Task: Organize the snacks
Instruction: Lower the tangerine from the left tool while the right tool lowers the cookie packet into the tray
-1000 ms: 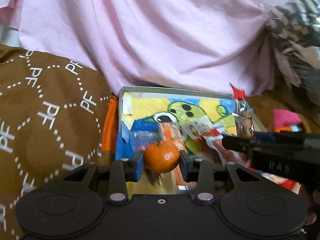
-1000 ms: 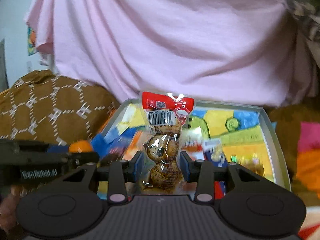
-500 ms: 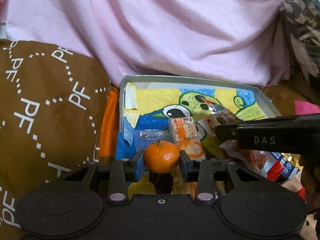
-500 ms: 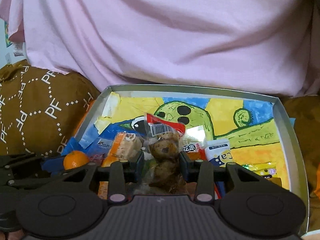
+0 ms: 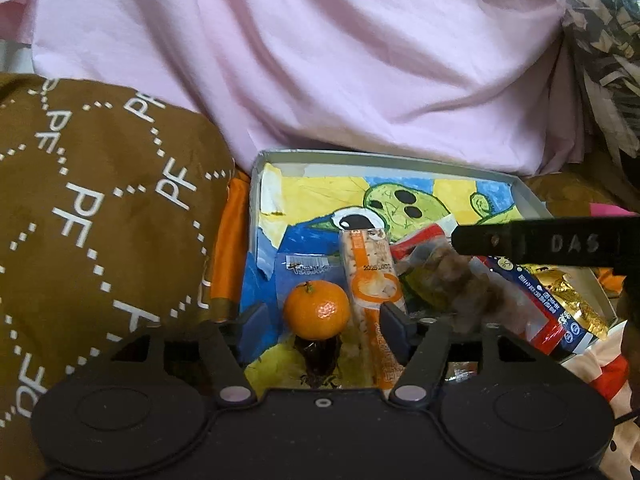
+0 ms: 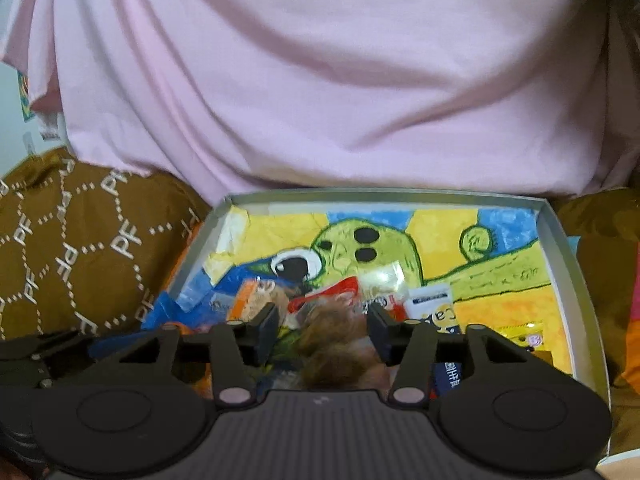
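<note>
1. Mandarin (image 5: 316,310): round, orange, dimpled peel, green stem nub on top. Lies in the tray (image 5: 400,159) near its front-left corner, on a blue wrapper (image 5: 306,270), between the spread fingers of the left gripper (image 5: 320,322), touching neither.
2. Just right of the mandarin: a long orange-and-white bar (image 5: 370,280), glossy film, lying lengthwise along the tray. It runs close past the left gripper's right finger.
3. Right of the bar: a clear bag (image 6: 340,350) of brown lumpy balls with a red top strip. In the right wrist view it is blurred and sits between the fingers of the right gripper (image 6: 323,334); gaps show on both sides.
4. Right gripper: jaws wide, nothing clamped. Its black body, lettered "DAS", crosses the left wrist view and hides part of the tray's right side.
5. Left gripper: jaws wide, holding nothing.
6. Other packets at the tray's right: a blue-and-red pack (image 5: 550,300), a crinkled gold foil pack (image 5: 568,292), a white pouch (image 6: 434,304).
7. Tray: shallow, rectangular, grey rim; its floor carries a painted green figure on yellow and blue.
8. Surroundings: brown cushion (image 5: 92,216) with white "PF" pattern at left, touching an orange cloth (image 5: 230,240) beside the tray; creased pink sheet (image 5: 340,60) behind.
</note>
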